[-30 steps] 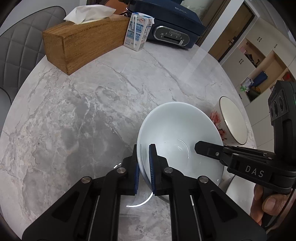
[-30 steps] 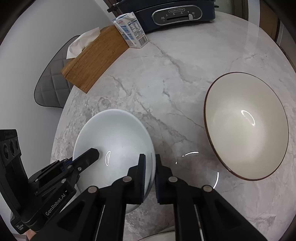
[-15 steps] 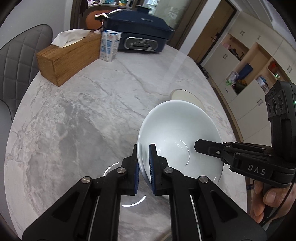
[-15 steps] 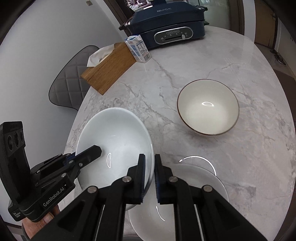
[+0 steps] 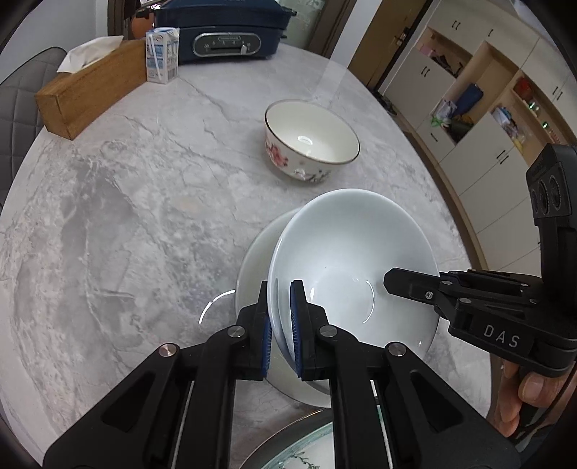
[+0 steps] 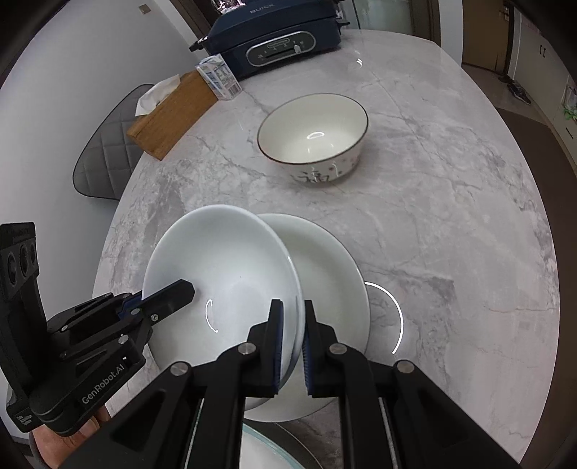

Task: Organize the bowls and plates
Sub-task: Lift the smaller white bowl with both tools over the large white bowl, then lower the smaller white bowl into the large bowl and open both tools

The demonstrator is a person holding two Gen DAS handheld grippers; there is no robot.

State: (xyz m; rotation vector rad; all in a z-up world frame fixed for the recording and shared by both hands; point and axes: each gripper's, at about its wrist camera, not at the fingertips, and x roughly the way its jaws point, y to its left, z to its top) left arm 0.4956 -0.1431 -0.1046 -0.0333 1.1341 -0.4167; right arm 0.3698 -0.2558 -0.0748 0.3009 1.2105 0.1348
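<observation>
Both grippers carry one plain white bowl [image 5: 353,252] [image 6: 223,259] above the marble table. My left gripper [image 5: 280,310] is shut on its near-left rim, and my right gripper [image 6: 292,324] is shut on the opposite rim. The bowl hangs over a white plate [image 6: 324,274] [image 5: 256,259] lying on the table and partly hides it. Farther back stands a floral bowl with a dark rim [image 5: 312,140] [image 6: 313,137], empty. In the left wrist view the right gripper's finger [image 5: 411,283] reaches over the bowl's rim from the right.
A wooden tissue box [image 5: 90,86], a small milk carton [image 5: 162,56] and a dark blue appliance [image 5: 223,32] stand at the table's far side. A glass-rimmed dish [image 6: 259,451] shows at the near edge. A grey chair [image 6: 104,158] is on the left, cabinets [image 5: 487,108] to the right.
Both grippers have carried the white bowl back toward the near edge and slightly upward. The floral bowl now lies farther off, and the white plate has come into view under the carried bowl.
</observation>
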